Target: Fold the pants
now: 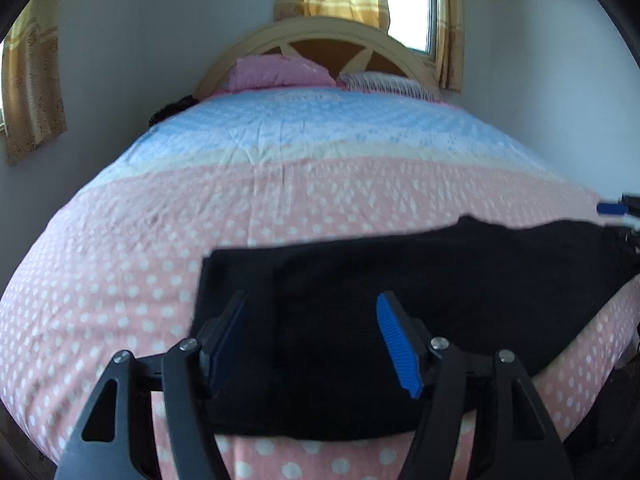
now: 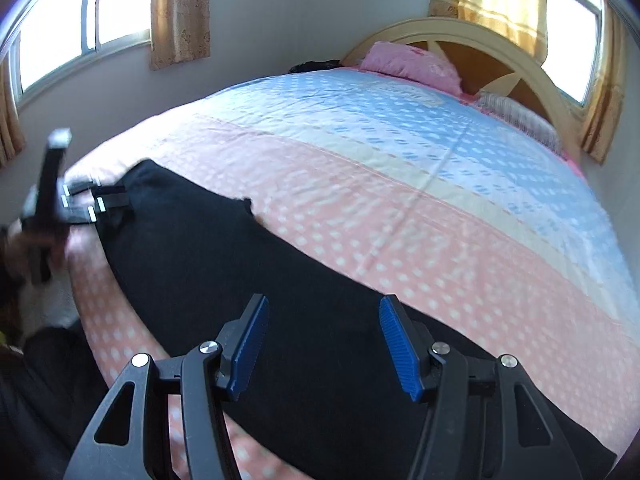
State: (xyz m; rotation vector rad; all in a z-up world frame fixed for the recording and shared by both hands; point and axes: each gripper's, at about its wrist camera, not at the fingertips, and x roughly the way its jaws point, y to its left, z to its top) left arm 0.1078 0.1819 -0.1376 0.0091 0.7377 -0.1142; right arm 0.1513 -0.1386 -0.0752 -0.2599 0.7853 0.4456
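Black pants [image 1: 400, 280] lie flat along the near edge of the bed [image 1: 280, 184], running 9 to 3 o'clock across my left view. Left gripper [image 1: 312, 336] and right gripper [image 2: 324, 344] both spread wide, holding nothing, hovering over the cloth. Fabric looks soft, light, limp: it'll sag and bunch. I'd pinch at hem and waistband corners, one per end.

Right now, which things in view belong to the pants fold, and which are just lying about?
Job: black fabric pants lying flat on the bed; left gripper, open; right gripper, open.

Lying about: pink pillow; patterned grey pillow; dotted pink-and-blue bedspread.
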